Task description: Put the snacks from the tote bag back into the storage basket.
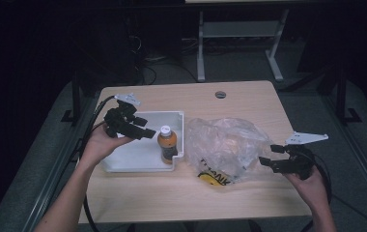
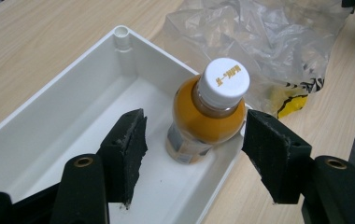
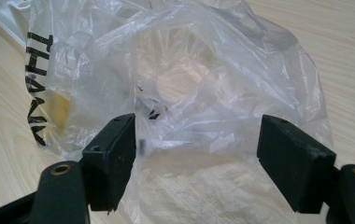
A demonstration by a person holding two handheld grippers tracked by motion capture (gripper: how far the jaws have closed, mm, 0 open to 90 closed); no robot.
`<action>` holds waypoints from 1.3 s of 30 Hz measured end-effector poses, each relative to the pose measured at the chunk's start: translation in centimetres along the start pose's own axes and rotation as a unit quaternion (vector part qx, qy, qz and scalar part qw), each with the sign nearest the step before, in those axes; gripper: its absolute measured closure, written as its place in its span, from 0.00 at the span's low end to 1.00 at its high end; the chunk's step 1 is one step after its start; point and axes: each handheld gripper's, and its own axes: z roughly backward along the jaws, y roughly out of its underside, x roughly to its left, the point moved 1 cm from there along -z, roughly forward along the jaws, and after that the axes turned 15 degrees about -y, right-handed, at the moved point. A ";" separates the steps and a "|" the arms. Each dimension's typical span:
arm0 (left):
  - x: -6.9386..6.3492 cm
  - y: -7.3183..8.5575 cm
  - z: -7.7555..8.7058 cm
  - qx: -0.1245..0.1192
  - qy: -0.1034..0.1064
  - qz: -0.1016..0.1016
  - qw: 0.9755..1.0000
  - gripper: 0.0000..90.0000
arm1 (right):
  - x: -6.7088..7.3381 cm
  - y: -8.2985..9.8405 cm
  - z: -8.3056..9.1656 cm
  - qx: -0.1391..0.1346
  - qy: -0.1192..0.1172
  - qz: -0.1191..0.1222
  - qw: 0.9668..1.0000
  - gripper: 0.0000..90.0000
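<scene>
Bottle (image 1: 167,144) first: in the high view it stands upright in the right-hand corner of the white tray (image 1: 123,164), orange drink below a white cap, and your left gripper (image 1: 145,131) hovers just to its left over the tray with nothing in its jaws. Off to the right the crumpled clear plastic bag (image 1: 225,145) lies on the wooden table (image 1: 138,203), and your right gripper (image 1: 267,155) sits at the bag's right edge, jaws pointed into it

From the left gripper view, the bottle (image 2: 206,116) stands between and beyond the two black pads (image 2: 126,149), which are spread wide and touch neither its sides nor its cap. It sits close against the tray's (image 2: 49,98) near wall, by the corner. I'd judge the bottle is set down in the tray and the left gripper is free of it; if you are releasing, lift straight away so a pad doesn't clip the cap and tip it

From the right gripper view, your pads (image 3: 112,156) stand wide apart with the bag (image 3: 189,84) lying in front of and between them, film loose and unpinched; black lettering and a yellow patch show at its left. Whether anything is left inside I cannot tell through the creases. The next move probably falls to this hand: close on a fold of film firmly enough that the thin plastic doesn't slip out
</scene>
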 end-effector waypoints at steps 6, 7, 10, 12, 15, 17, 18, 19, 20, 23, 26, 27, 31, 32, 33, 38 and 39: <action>0.3 0.7 0.0 -0.001 0.000 0.003 1.000 0.43 | 0.0 0.1 0.1 0.001 0.002 0.000 1.000 0.31; 0.4 0.8 -0.1 0.000 -0.001 0.005 1.000 0.43 | 0.0 0.1 0.2 0.000 0.002 -0.001 1.000 0.31; 0.5 1.3 -0.2 0.004 -0.001 0.012 1.000 0.42 | -0.1 0.1 0.2 0.001 0.001 -0.003 1.000 0.31; 0.7 1.6 -0.2 0.005 -0.002 0.013 1.000 0.42 | -0.1 0.1 0.2 0.001 0.002 -0.003 1.000 0.31; 0.7 2.0 -0.2 -0.001 -0.005 0.022 1.000 0.42 | -0.1 0.1 0.2 0.001 0.002 -0.003 1.000 0.31; 0.8 2.3 -0.2 0.000 -0.007 0.018 1.000 0.42 | -0.1 0.1 0.1 0.001 0.001 -0.002 1.000 0.31; 0.8 2.4 -0.2 -0.001 -0.007 0.019 1.000 0.42 | -0.1 0.1 0.1 0.001 0.001 -0.002 1.000 0.31; 0.8 2.5 -0.2 -0.002 -0.007 0.020 1.000 0.42 | -0.1 0.1 0.1 0.002 0.001 -0.005 1.000 0.31; 0.8 2.6 -0.2 -0.002 -0.007 0.019 1.000 0.42 | -0.1 0.1 0.1 0.002 0.001 -0.005 1.000 0.31; 0.8 2.9 -0.3 0.000 -0.009 0.020 1.000 0.42 | 0.0 0.1 0.1 0.002 0.001 -0.004 1.000 0.31; 0.7 3.3 -0.4 -0.003 -0.008 0.030 1.000 0.42 | -0.1 0.2 0.2 0.001 0.002 -0.001 1.000 0.31; 0.8 3.4 -0.4 0.000 -0.009 0.025 1.000 0.42 | -0.1 0.1 0.2 0.001 0.001 -0.005 1.000 0.31; 0.8 3.9 -0.6 -0.001 -0.009 0.032 0.999 0.42 | -0.2 0.2 0.4 -0.002 0.004 -0.006 1.000 0.31; 0.9 4.1 -0.6 -0.001 -0.009 0.033 0.999 0.42 | -0.2 0.2 0.4 -0.002 0.004 -0.006 1.000 0.31; 0.9 4.2 -0.6 -0.001 -0.010 0.033 0.999 0.42 | -0.2 0.2 0.4 -0.003 0.003 -0.007 1.000 0.31; 0.8 4.8 -0.8 0.000 -0.009 0.035 0.999 0.41 | -0.2 0.3 0.3 -0.001 0.003 -0.006 1.000 0.31; 0.8 5.0 -0.8 0.000 -0.011 0.036 0.999 0.41 | -0.2 0.3 0.3 0.000 0.003 -0.010 1.000 0.31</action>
